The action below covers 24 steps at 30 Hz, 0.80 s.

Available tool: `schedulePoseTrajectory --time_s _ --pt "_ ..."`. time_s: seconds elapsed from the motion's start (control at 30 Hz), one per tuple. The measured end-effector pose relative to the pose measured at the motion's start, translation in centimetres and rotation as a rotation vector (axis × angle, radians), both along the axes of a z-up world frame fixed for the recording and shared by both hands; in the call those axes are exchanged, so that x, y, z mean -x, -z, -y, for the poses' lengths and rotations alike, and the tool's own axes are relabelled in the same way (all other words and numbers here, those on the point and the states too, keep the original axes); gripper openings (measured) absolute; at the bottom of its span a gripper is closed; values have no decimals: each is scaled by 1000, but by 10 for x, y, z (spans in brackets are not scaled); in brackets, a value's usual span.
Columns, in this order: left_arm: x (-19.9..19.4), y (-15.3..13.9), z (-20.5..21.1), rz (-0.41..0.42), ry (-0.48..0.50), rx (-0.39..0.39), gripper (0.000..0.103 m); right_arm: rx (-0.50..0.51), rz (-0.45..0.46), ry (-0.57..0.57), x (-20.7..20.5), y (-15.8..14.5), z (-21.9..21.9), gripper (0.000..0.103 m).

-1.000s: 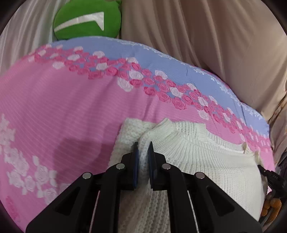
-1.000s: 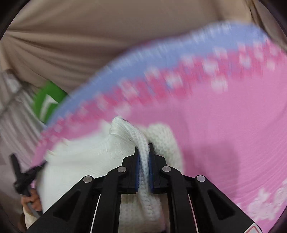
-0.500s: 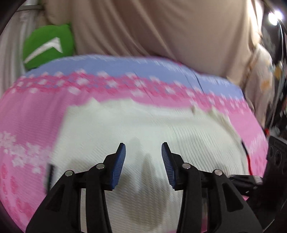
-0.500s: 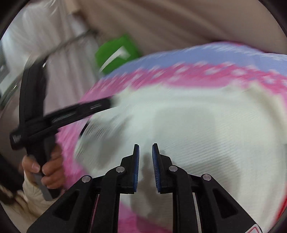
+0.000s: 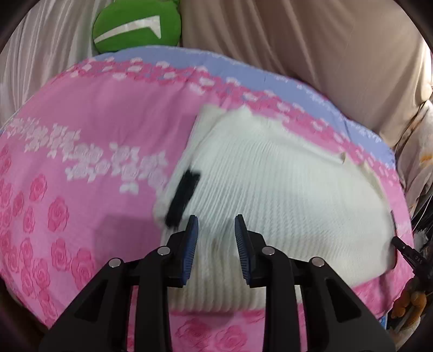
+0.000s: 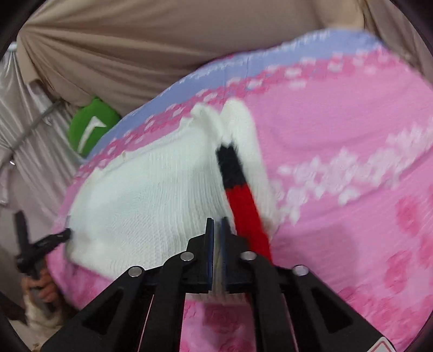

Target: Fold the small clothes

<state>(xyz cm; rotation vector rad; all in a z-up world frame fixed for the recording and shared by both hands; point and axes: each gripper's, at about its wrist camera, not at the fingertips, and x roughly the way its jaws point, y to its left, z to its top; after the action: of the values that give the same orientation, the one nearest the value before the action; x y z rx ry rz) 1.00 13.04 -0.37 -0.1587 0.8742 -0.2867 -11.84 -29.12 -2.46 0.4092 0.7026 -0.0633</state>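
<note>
A white knit sweater (image 5: 270,189) lies spread on the pink rose-print bed cover (image 5: 94,162). It also shows in the right wrist view (image 6: 151,195), with a red and black knit stripe (image 6: 238,186) along its right edge. The black end of that stripe (image 5: 182,197) shows in the left wrist view. My left gripper (image 5: 216,235) is open and empty, just above the sweater's near edge. My right gripper (image 6: 217,232) is shut on the sweater's near edge beside the stripe.
A green cushion (image 5: 135,25) lies at the bed's far edge against beige curtains (image 5: 297,40). A lavender band (image 6: 270,59) runs along the cover's far side. The person's hand holding the other gripper (image 6: 35,249) shows at the left of the right wrist view.
Both grippers let go of the raised sweater and it dropped flat. The left gripper stays open over it. The right gripper has closed on the near edge by the stripe.
</note>
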Motion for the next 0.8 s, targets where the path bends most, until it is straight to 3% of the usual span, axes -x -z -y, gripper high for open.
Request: schedulePoseTrajectory --time_s 0.07,0.1,0.13,0.2,0.3,0.37,0.4,0.47,0.53,0.63,0.7,0.8 --pt "-11 -19 12 66 14 0 44 15 81 3 -14 -20 0 41" --pt "-17 -26 18 90 9 -6 60 31 101 13 -25 -27 -1 53" --pt "-24 -33 22 116 -4 -14 70 60 107 28 -42 -33 0 54" --pt "-50 -37 30 139 -38 -27 71 76 90 43 -77 -38 -2 55" --pt "-93 -24 36 83 -74 -30 70 37 20 49 -120 -25 11 58" --pt "-114 -8 36 35 -89 -32 67 10 -36 34 -139 -9 11 43" --pt "-120 0 36 15 -101 -43 61 -2 -59 22 -144 -3 11 5" --pt "-126 15 33 1 -133 -82 62 -22 -7 34 -137 -4 14 8" --pt "-126 24 27 7 -136 -60 63 13 77 110 -117 -14 18 7" --pt "-127 25 29 16 -139 -75 66 -44 -39 172 -125 13 38 5" --pt "-127 25 33 23 -144 -103 68 -68 -41 171 -127 16 42 4" --pt "-128 25 33 21 -147 -103 71 -6 -47 181 -131 12 30 5"
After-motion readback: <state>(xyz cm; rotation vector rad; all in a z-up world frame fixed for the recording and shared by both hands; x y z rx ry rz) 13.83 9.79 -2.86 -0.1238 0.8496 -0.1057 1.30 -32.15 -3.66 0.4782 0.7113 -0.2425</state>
